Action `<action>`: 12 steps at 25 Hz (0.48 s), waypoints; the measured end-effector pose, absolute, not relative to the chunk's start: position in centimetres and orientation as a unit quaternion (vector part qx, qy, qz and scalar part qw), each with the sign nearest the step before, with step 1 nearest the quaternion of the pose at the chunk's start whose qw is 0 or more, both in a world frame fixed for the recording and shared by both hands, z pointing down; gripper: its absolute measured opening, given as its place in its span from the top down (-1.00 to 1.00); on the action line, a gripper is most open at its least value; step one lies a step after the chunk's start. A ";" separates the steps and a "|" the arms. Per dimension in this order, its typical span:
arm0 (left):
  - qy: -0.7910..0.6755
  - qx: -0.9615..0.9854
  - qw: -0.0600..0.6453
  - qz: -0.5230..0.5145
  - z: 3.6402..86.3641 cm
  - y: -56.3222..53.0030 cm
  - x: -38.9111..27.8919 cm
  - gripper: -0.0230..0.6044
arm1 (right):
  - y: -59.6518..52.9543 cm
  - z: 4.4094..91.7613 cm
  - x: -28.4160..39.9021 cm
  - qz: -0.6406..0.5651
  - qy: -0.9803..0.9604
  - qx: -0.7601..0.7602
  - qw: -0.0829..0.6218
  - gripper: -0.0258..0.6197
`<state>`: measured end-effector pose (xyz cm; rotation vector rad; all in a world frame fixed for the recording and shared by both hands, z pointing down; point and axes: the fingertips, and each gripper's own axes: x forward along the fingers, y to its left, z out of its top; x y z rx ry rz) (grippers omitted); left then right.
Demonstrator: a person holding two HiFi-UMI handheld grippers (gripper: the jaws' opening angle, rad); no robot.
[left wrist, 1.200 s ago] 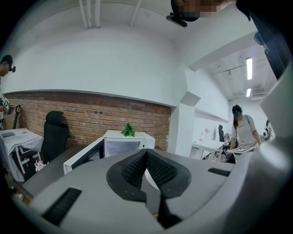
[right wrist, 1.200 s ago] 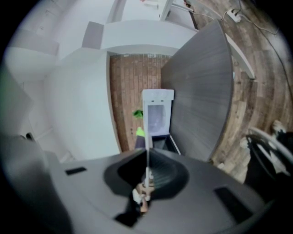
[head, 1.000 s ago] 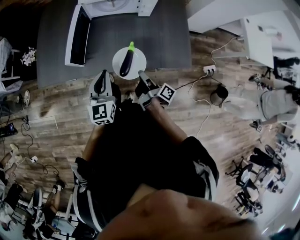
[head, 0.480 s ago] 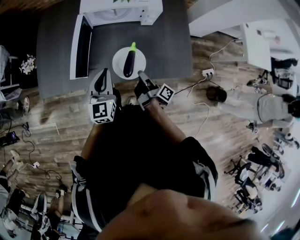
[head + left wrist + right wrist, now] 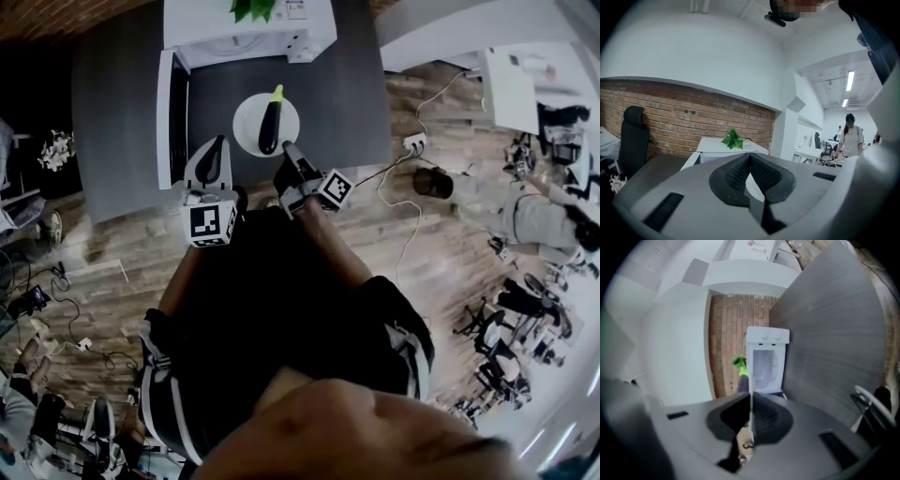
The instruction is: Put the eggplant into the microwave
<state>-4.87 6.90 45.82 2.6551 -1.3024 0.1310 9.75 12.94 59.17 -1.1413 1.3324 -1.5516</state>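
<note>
The right claw [image 5: 289,147], pressed together and empty like the left claw [image 5: 217,142], has closed in on the eggplant [image 5: 271,127] on its plate [image 5: 246,127], so it must spread before grasping

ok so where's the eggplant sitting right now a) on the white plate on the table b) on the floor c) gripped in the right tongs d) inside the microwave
a: the head view shows the eggplant lying on the white plate on the dark table, in front of the microwave.
</note>
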 end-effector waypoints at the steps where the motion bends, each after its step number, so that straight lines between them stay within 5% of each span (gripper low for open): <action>1: -0.434 0.895 0.091 0.043 45.7 6.5 -5.0 0.81 | 12.6 59.3 9.7 -0.608 0.523 -0.451 0.391 0.80; 12: -0.443 0.891 0.094 0.040 45.9 3.2 -5.2 0.81 | 7.4 61.7 9.5 -0.612 0.528 -0.450 0.380 0.80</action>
